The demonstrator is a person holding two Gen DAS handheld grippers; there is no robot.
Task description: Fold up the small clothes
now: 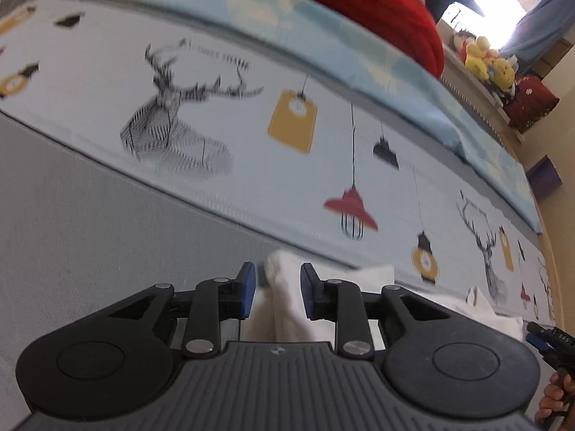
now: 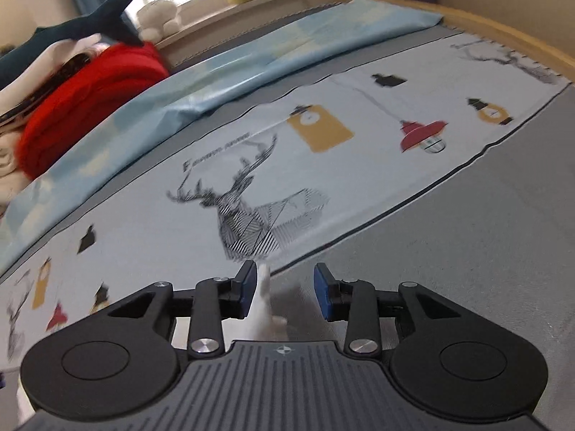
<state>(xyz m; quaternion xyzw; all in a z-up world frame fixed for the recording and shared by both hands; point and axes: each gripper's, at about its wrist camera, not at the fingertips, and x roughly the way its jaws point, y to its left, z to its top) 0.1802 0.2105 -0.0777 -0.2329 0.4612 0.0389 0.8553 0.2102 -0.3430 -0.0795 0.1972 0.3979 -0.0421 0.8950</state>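
- Spreading wide, the left gripper (image 1: 277, 289) is hovering with its blue-padded jaws apart around a raised ridge of the small white cloth garment (image 1: 287, 305); the pads look close to the fabric, but neither seems to be pressing it.
- The right gripper (image 2: 285, 289) is likewise standing spread, and a peak of the same white garment is leaning against its left pad while the right pad is well clear.
- The garment is lying low on the plain grey bedcover (image 1: 90, 215), just beneath both tools and near the edge of the printed pale-blue sheet with deer heads and hanging lamps (image 1: 251, 72); more of its white cloth is trailing off to the right in the left wrist view.
- Judging from this, the grasp is the step in hand: each pair of jaws should be closing squarely on one single edge, not a bunched lump, so the fold comes out flat and the two corners are lifting level.
- Farther out, a light-blue quilt (image 2: 251, 61), a folded red blanket (image 2: 90, 89), a dark stuffed shark (image 2: 82, 21) and yellow plush toys (image 1: 485, 59) on the sill are sitting behind.
- Writing is showing above the printed antlers, but blur is making it unreadable; a tiny round emblem on each tool's ribbed body is too small to identify.
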